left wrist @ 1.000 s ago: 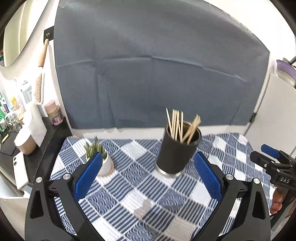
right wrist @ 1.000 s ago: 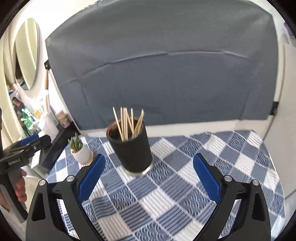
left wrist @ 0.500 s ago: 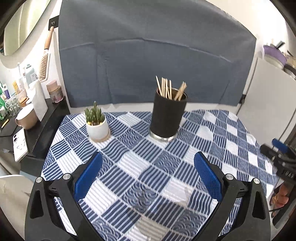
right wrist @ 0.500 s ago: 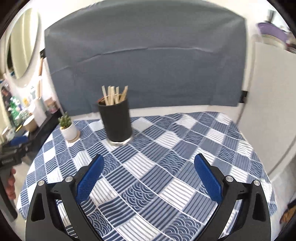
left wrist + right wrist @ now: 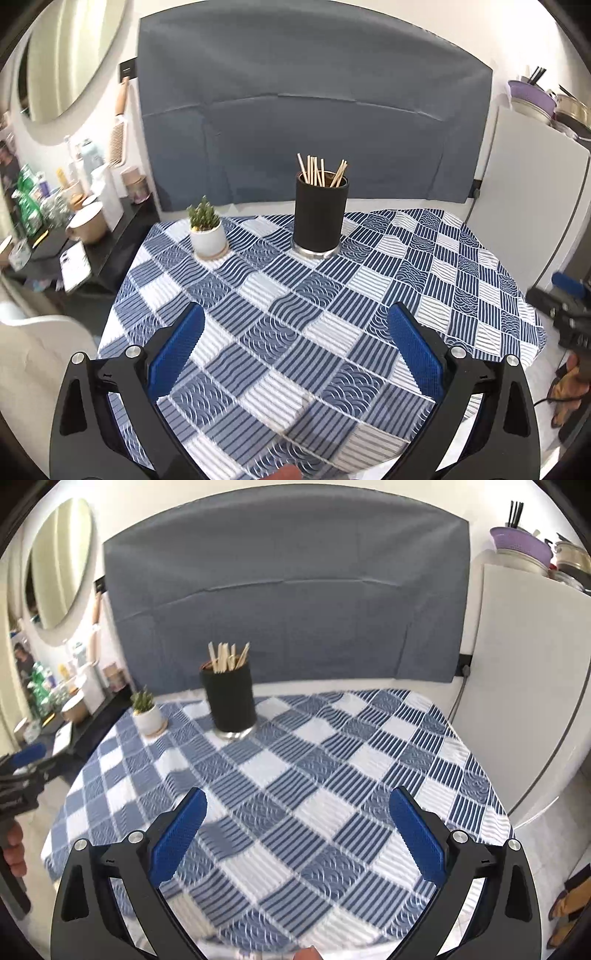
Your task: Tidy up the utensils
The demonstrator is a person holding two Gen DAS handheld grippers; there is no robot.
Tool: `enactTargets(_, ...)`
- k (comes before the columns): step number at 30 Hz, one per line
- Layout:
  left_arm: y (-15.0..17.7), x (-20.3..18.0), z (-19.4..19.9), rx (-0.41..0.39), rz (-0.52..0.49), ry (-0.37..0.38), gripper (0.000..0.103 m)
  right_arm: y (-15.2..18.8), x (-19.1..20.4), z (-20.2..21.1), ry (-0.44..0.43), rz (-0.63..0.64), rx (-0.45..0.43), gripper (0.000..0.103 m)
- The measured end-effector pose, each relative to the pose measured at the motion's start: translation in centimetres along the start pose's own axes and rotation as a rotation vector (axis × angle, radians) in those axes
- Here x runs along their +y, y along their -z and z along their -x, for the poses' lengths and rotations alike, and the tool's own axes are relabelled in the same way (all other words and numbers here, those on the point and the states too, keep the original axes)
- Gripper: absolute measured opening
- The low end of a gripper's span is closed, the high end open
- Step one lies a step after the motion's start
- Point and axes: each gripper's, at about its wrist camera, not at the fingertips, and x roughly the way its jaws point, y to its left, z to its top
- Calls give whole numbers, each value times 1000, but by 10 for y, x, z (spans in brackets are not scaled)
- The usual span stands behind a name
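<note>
A black cylindrical holder (image 5: pixel 320 217) stands upright at the back of the table, with several wooden chopsticks (image 5: pixel 320 172) sticking out of its top. It also shows in the right wrist view (image 5: pixel 229 698) with its chopsticks (image 5: pixel 227 657). My left gripper (image 5: pixel 295 354) is open and empty, well in front of the holder above the tablecloth. My right gripper (image 5: pixel 295 836) is open and empty, also far in front of the holder. The right gripper shows at the right edge of the left wrist view (image 5: pixel 565 299). The left gripper shows at the left edge of the right wrist view (image 5: pixel 20 771).
A blue and white checked cloth (image 5: pixel 332 306) covers the table. A small succulent in a white pot (image 5: pixel 207 230) stands left of the holder. A black side shelf (image 5: pixel 96 247) with bottles and a mug is at the left. A white cabinet (image 5: pixel 528 206) stands at the right.
Both grippers have pulled back and up from the holder, which now looks smaller and farther away. Both stay open and empty.
</note>
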Motion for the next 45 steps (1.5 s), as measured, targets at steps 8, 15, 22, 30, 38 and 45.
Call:
enactTargets(8,41,-16,35,66,108,-30,97,43,-6,41,-31,-1,-2,95)
enactTargets(15,72,-46,75,40,39,-93,97,59,-20,83,-55,4,-33,95)
enactTargets(22,88,-67,94,22,17,-107,97,78,-23,109,-72,-7,-59,95)
enactTargets(30,96,-87,95,47,-34,-67,97,86,-36,107,-60,-70,-35,95)
enactTargets(38,96,-93,96,40,-32,-66,97,88,-43,109,-23,-77,-34,95)
enactTargets(45,100,-85,96,60,-7,-77,97,90,-42,109,-18,-76,-23,95)
